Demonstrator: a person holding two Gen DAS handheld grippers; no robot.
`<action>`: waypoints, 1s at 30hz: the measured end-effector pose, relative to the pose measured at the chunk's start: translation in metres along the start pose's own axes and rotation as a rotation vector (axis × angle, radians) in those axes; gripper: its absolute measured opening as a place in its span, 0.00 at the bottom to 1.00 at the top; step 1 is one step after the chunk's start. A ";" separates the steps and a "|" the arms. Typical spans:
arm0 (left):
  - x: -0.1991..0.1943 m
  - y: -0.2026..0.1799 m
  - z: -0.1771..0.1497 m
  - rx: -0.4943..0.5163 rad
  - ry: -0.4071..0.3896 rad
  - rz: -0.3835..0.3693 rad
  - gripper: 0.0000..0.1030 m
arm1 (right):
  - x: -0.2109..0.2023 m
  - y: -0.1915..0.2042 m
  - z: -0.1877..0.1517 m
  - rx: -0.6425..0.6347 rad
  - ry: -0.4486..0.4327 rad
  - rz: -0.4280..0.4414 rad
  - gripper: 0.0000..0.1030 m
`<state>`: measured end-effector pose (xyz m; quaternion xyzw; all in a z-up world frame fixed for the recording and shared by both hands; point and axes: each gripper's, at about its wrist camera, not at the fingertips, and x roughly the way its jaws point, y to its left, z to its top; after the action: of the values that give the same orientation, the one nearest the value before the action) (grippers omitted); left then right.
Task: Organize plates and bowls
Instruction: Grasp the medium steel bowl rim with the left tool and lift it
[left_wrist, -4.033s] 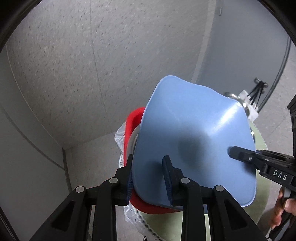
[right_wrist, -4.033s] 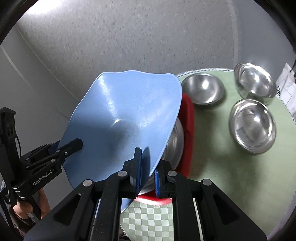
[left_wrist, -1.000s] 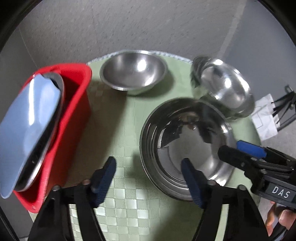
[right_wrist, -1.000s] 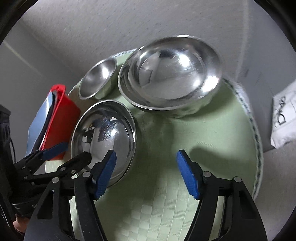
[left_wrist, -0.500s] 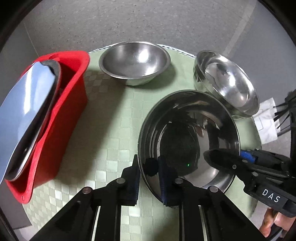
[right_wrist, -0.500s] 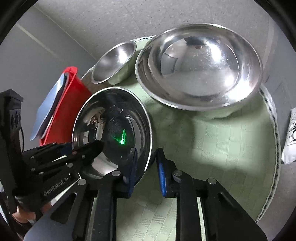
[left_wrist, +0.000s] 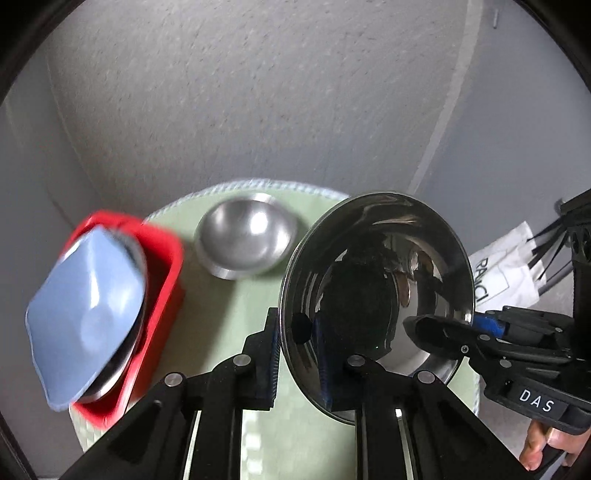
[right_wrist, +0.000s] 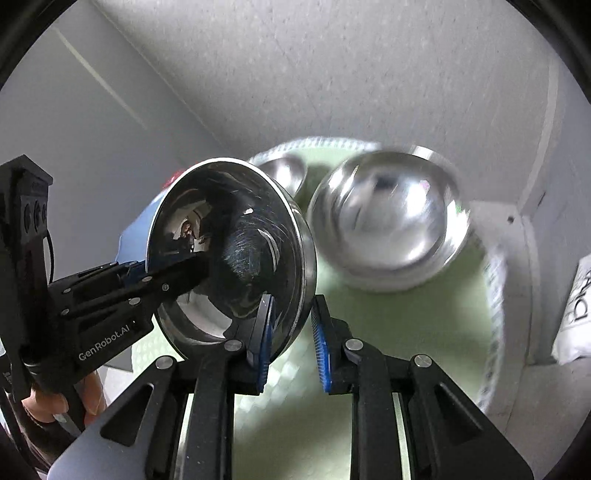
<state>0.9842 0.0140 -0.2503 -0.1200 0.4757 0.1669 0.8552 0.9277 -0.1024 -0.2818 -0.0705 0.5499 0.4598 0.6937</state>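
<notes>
A shiny steel bowl (left_wrist: 376, 291) is lifted off the green mat (left_wrist: 236, 317) and tilted. My left gripper (left_wrist: 295, 336) is shut on its left rim. My right gripper (right_wrist: 291, 332) is shut on its opposite rim; the bowl also shows in the right wrist view (right_wrist: 229, 251). A red bin (left_wrist: 162, 280) at the left holds a blue plate (left_wrist: 85, 306) leaning on a steel plate. A small steel bowl (left_wrist: 245, 240) sits at the mat's far side. A larger steel bowl (right_wrist: 388, 221) sits on the mat at the right.
The round green mat (right_wrist: 406, 332) has a white stitched edge. A white paper bag (left_wrist: 498, 273) lies on the floor right of the mat. Grey walls and a speckled floor surround the mat.
Both grippers closed on the steel bowl's rim and lifted it off the mat, tilting it. Before that the blue plate went into the red bin.
</notes>
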 end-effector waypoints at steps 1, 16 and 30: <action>0.004 -0.005 0.007 0.011 -0.004 -0.001 0.13 | -0.002 -0.005 0.006 0.002 -0.009 -0.010 0.20; 0.118 -0.053 0.059 0.082 0.112 -0.053 0.16 | 0.026 -0.083 0.045 0.111 0.016 -0.111 0.20; 0.153 -0.059 0.069 0.060 0.152 -0.085 0.20 | 0.019 -0.077 0.043 0.042 0.027 -0.220 0.21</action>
<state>1.1362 0.0116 -0.3425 -0.1265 0.5386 0.1067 0.8262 1.0122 -0.1091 -0.3120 -0.1219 0.5575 0.3683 0.7340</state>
